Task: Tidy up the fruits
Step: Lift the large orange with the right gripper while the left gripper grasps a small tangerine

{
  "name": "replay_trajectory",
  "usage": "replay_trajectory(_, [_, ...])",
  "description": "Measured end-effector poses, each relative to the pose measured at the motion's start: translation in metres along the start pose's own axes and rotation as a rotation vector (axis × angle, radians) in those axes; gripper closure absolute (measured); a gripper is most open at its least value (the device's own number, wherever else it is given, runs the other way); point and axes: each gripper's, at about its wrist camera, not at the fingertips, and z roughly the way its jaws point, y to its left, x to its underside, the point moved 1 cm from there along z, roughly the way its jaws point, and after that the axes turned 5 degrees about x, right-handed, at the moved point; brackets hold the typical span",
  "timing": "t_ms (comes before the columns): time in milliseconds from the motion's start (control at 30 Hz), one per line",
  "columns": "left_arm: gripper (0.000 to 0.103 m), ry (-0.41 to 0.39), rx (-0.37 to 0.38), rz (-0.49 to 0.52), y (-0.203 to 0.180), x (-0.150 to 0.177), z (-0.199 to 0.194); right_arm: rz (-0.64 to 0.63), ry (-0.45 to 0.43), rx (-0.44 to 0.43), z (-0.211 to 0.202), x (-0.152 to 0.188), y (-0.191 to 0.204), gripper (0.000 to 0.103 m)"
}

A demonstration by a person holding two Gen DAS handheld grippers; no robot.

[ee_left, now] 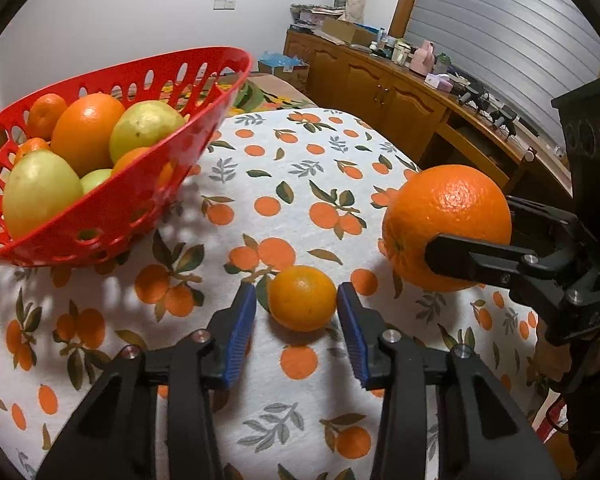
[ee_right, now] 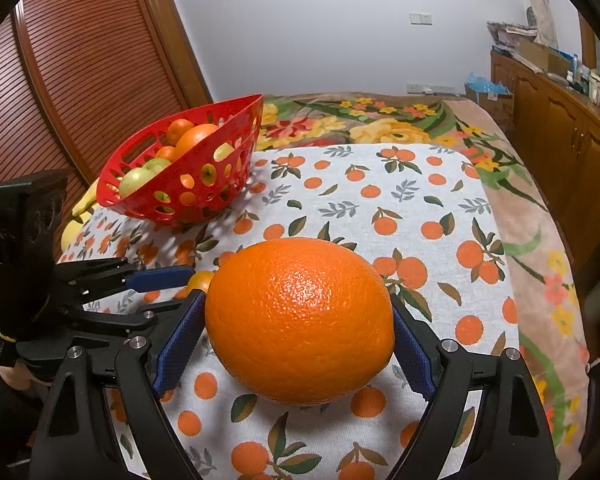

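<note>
Fruits (ee_left: pixel 302 298) unlabelled; "DAS" on claw (ee_left: pixel 466 240)

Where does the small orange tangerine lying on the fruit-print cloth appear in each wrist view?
Left wrist view: the small orange tangerine lies low at centre, between the left gripper's blue pads.
Right wrist view: only a sliver of it shows at centre left, behind the large orange.
Shared landmark: the red perforated plastic basket of fruit.

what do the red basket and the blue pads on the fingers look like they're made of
Red basket: probably moulded plastic, with a glossy, even colour and clean oval cut-outs in thin walls. Blue pads: likely rubber or soft plastic, with a matt, finely ribbed face on the black fingers.
</note>
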Motion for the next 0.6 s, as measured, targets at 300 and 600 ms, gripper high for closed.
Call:
replay_trajectory(300, [0.069, 0.002, 0.015, 0.001, -0.004, -0.001, 0.008, -0.004, 0.002, 0.007, -0.003, 0.002, -0.002, 0.014])
replay_trajectory(600, [0.071, -0.022, -0.007, 0.002, -0.003, 0.002, -0.009, -0.017, -0.007, 0.002, -0.004, 0.002, 0.003, 0.014])
